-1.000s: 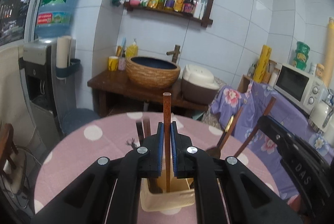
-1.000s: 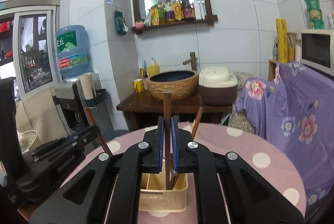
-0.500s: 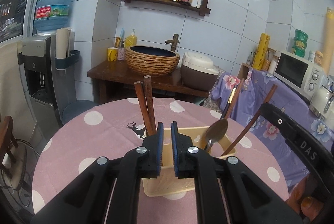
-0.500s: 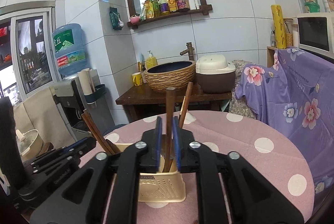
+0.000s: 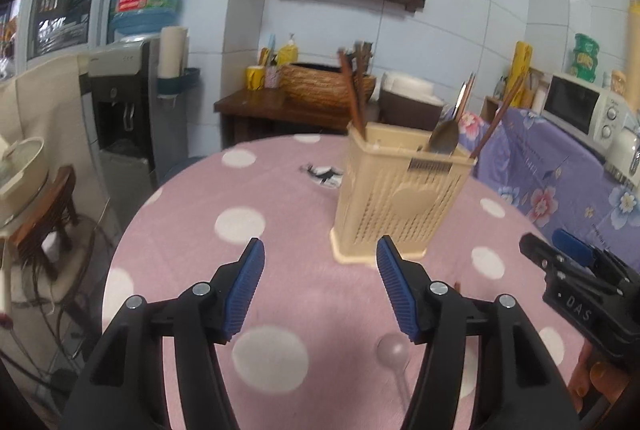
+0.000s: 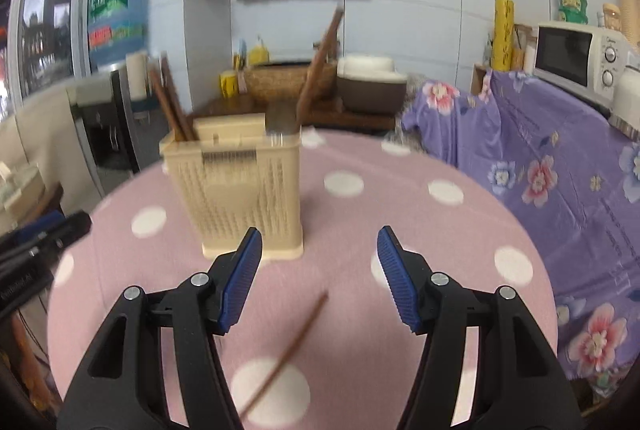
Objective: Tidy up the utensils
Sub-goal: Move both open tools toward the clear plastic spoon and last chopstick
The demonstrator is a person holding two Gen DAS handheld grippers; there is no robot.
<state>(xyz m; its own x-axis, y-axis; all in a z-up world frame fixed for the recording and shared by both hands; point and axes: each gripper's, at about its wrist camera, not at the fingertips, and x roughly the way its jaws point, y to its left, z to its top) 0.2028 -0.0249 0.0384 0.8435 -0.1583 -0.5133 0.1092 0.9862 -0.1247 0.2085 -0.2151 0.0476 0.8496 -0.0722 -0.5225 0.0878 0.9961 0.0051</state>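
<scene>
Left gripper (image 5: 320, 286): jaws opening, nothing between them, bare cloth below. Right gripper (image 6: 320, 278): jaws opening too, nothing held; a loose chopstick (image 6: 292, 346) lies flat on the table under the gap, blurred, its near end hidden by the left finger. In the left view a pale spoon (image 5: 394, 354) lies on the cloth just beside the right finger, handle cut off behind it. Beige slotted utensil holder (image 5: 394, 197) stands upright on the pink dotted tablecloth (image 5: 240, 222), just ahead of both grippers. In it: two brown chopsticks (image 5: 354, 89) at the left end; a metal spoon (image 5: 446, 137) and thin chopsticks at the right end, lower parts hidden inside. Compartment walls hard to make out. Right view motion-blurred; a tall wooden handle (image 6: 320, 61) leans out of the holder. Right gripper's tip shows at the left view's right edge, mostly cut off.
</scene>
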